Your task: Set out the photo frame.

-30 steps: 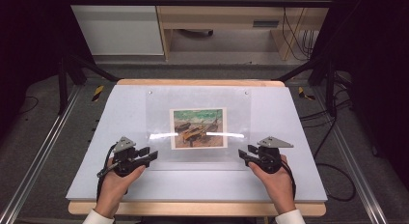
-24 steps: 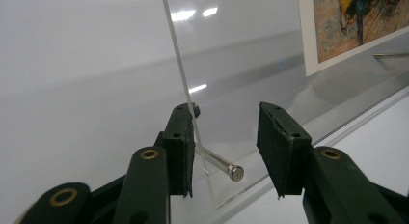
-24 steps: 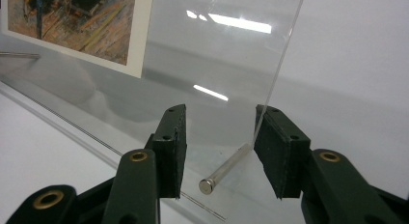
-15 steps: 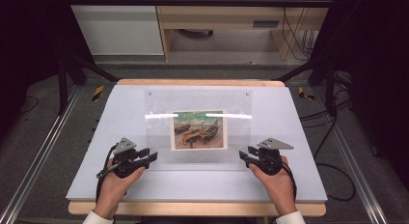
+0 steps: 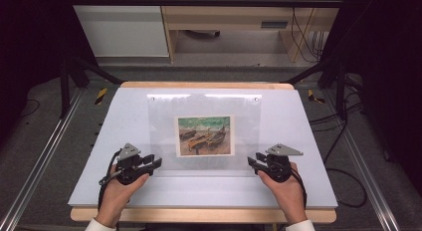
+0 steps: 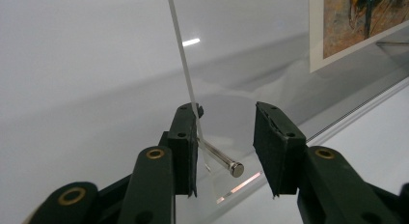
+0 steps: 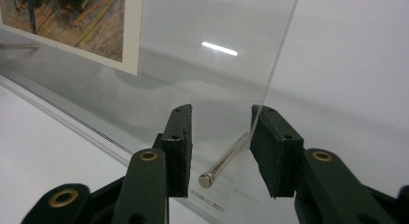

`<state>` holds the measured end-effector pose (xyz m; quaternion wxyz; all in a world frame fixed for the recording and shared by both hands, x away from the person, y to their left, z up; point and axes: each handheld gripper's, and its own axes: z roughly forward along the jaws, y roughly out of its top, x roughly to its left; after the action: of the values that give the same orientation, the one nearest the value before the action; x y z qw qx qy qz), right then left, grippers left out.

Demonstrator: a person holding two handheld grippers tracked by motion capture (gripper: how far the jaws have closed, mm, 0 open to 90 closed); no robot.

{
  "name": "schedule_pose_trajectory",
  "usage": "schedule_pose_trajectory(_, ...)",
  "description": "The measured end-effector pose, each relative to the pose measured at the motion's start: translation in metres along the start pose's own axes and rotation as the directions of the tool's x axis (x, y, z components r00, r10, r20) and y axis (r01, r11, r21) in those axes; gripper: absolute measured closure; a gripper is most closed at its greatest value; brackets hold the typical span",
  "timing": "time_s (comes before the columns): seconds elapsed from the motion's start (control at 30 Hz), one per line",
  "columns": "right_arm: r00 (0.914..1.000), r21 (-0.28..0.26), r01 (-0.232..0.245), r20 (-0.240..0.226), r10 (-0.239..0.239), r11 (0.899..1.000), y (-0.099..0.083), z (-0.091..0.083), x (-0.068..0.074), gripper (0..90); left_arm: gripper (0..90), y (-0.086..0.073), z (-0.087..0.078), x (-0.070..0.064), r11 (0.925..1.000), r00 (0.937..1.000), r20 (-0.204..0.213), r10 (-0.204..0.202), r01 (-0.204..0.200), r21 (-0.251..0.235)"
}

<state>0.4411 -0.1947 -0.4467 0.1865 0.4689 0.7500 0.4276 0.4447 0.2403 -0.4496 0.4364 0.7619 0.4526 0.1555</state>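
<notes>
Over the last second the clear acrylic panel (image 5: 204, 131) has tilted up further, picture (image 5: 205, 135) inside. Left gripper (image 5: 155, 163) and right gripper (image 5: 253, 161) stand part-open around its near-corner pins, seemingly propping rather than clamping

The person is wearing white cuffs at both wrists, and the left hand-held gripper (image 5: 158, 164) and right hand-held gripper (image 5: 251, 160) are showing black bodies, grey three-cornered top plates, trailing black cables, and dark green jaws with brass-ringed pivots, small screws and ribbed black pads
</notes>
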Motion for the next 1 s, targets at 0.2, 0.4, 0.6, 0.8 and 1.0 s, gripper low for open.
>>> schedule_pose_trajectory(0.2, 1.0, 0.005, 0.0, 0.005, 0.0, 1.0, -0.0017, -0.0012, 0.001, 61.9, 61.1, -0.0011, -0.0006, -0.0008, 1.0, 1.0, -0.001, 0.005, -0.005, 0.004)
schedule_pose_trajectory(0.4, 1.0, 0.008, 0.009, 0.003, -0.009, 1.0, -0.0031, -0.0023, 0.0011, 62.5, 61.3, -0.0022, -0.0014, -0.0016, 0.9999, 0.9999, -0.001, 0.011, -0.011, 0.011)
schedule_pose_trajectory(0.6, 0.9999, 0.012, 0.012, 0.002, -0.012, 1.0, -0.0053, -0.0035, 0.0021, 62.9, 61.7, -0.0035, -0.0022, -0.0023, 0.9997, 0.9999, 0.002, 0.016, -0.016, 0.019)
schedule_pose_trajectory(0.8, 0.9999, 0.018, 0.013, 0.002, -0.013, 1.0, -0.0076, -0.0047, 0.0035, 63.1, 61.9, -0.0054, -0.0031, -0.0034, 0.9992, 0.9997, 0.003, 0.024, -0.024, 0.03)
schedule_pose_trajectory(1.0, 0.9998, 0.026, 0.019, 0.001, -0.019, 0.999, -0.0102, -0.0061, 0.0045, 63.3, 62.2, -0.0073, -0.0038, -0.0043, 0.9987, 0.9995, 0.007, 0.03, -0.03, 0.042)
